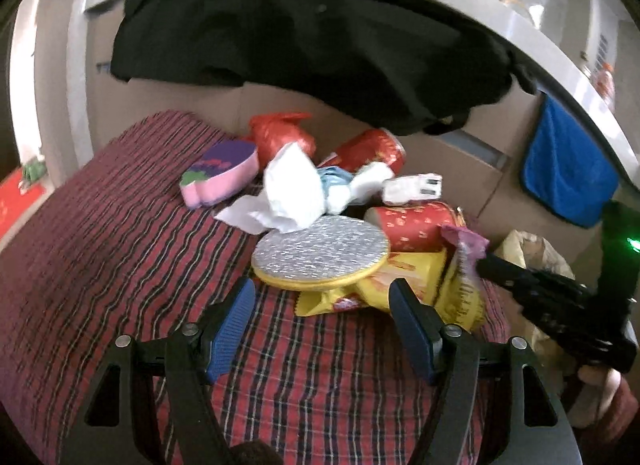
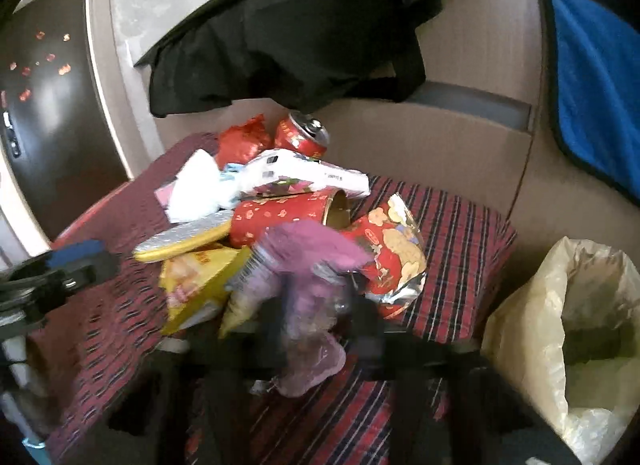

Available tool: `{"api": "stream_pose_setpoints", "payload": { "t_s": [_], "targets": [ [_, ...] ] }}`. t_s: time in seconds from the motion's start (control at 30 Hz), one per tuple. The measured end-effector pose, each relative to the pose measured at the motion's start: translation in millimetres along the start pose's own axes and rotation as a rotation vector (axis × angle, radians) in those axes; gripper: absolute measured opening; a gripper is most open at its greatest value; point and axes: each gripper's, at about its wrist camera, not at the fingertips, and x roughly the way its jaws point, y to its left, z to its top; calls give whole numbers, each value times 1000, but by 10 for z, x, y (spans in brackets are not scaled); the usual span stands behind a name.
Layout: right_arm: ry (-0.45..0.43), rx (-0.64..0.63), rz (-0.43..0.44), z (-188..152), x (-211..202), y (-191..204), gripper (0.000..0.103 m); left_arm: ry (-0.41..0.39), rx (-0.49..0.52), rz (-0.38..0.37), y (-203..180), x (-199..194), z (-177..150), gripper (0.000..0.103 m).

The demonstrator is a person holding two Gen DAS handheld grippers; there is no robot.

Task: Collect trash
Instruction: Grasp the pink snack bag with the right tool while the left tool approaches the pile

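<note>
A pile of trash lies on a red plaid cloth [image 1: 120, 245]: a silver round cake board [image 1: 320, 257], a yellow wrapper [image 1: 404, 289], a red tube [image 1: 412, 225], white tissue [image 1: 292, 185], a red can [image 1: 372, 149] and a white box [image 1: 412, 187]. My left gripper [image 1: 322, 317] stands open just in front of the cake board, with nothing between its blue pads [image 1: 236, 325]. At the pile's right side, my right gripper [image 2: 316, 305] is blurred and shut on a purple wrapper [image 2: 308, 261]. The left wrist view shows that wrapper [image 1: 464, 241] at the right gripper's tip [image 1: 488, 265].
A pale plastic trash bag [image 2: 560, 325] gapes open to the right of the cloth. A black garment [image 1: 300, 45] hangs over the cardboard wall behind the pile, and a blue towel [image 1: 564, 177] hangs at the right. A pink and purple item [image 1: 220, 173] lies left of the tissue.
</note>
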Motion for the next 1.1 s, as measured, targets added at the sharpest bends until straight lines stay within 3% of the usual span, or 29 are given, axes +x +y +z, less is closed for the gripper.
{"api": "stream_pose_setpoints", "payload": {
  "t_s": [0.1, 0.23, 0.43, 0.5, 0.57, 0.6, 0.77, 0.87, 1.03, 1.1],
  "targets": [
    [-28, -15, 10, 41, -115, -13, 4, 13, -29, 1, 44, 28, 29, 68],
    [-71, 13, 54, 110, -315, -91, 3, 41, -41, -10, 42, 31, 23, 57],
    [-78, 12, 86, 120, -454, -114, 4, 62, -62, -57, 16, -19, -82, 55],
    [-58, 44, 101, 74, -429, -132, 9, 51, -62, -51, 11, -65, -99, 55],
    [-34, 92, 110, -17, -383, -161, 36, 32, -54, -36, 13, -136, -110, 55],
    [-29, 116, 113, -67, -362, -164, 40, 21, -49, -29, 25, -175, -113, 55],
    [1, 184, 138, -213, -211, -45, 41, 3, -53, -2, 128, -246, -133, 55],
    [39, 131, 101, -140, 25, 148, 42, 4, -79, -4, 211, -240, -145, 55],
    [63, -58, -80, 35, 395, 453, 41, -1, -109, -17, 272, -276, -185, 55],
    [77, -77, -77, 93, 420, 464, 29, 11, -120, -33, 268, -266, -204, 55]
  ]
}}
